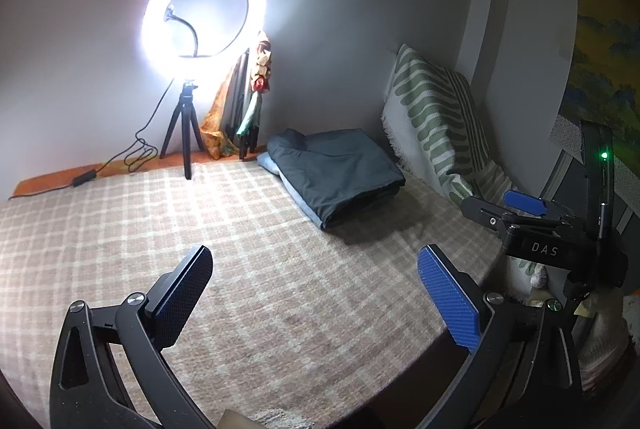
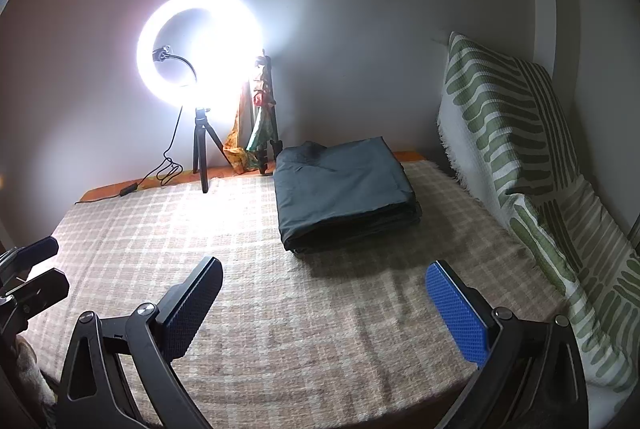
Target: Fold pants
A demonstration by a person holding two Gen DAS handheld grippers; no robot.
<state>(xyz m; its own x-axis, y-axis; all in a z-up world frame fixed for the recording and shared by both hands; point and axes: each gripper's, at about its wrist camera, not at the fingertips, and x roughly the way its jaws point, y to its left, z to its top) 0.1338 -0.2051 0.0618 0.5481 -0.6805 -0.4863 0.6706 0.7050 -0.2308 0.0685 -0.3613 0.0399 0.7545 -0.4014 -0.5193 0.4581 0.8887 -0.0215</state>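
The pants [image 1: 340, 175] lie folded into a thick dark grey rectangle on the checked blanket [image 1: 248, 293] that covers the bed, near its far edge and just beside the right edge, where a green-and-white striped cushion [image 1: 434, 117] leans against the wall. In the left wrist view a light blue layer shows under the dark fabric along the pile's left side. In the right wrist view the pants [image 2: 344, 189] sit square, with the stacked fold edges facing the near side of the bed.

Both grippers hover over the near part of the blanket, well apart from the pants and touching nothing. The left gripper [image 1: 316, 303] has its jaws spread wide, one black pad and one blue pad, with only bare blanket between them. The right gripper [image 2: 324, 311] stands the same way, jaws wide and empty. In the left wrist view the right gripper [image 1: 516, 207] also shows at the right edge of the bed.

A lit ring light [image 1: 202, 7] on a small tripod [image 1: 184, 133] stands at the far edge, left of the pants, its cable [image 1: 136, 153] trailing along that edge. Some coloured cloth [image 1: 240, 109] hangs against the wall between the tripod and the pants.
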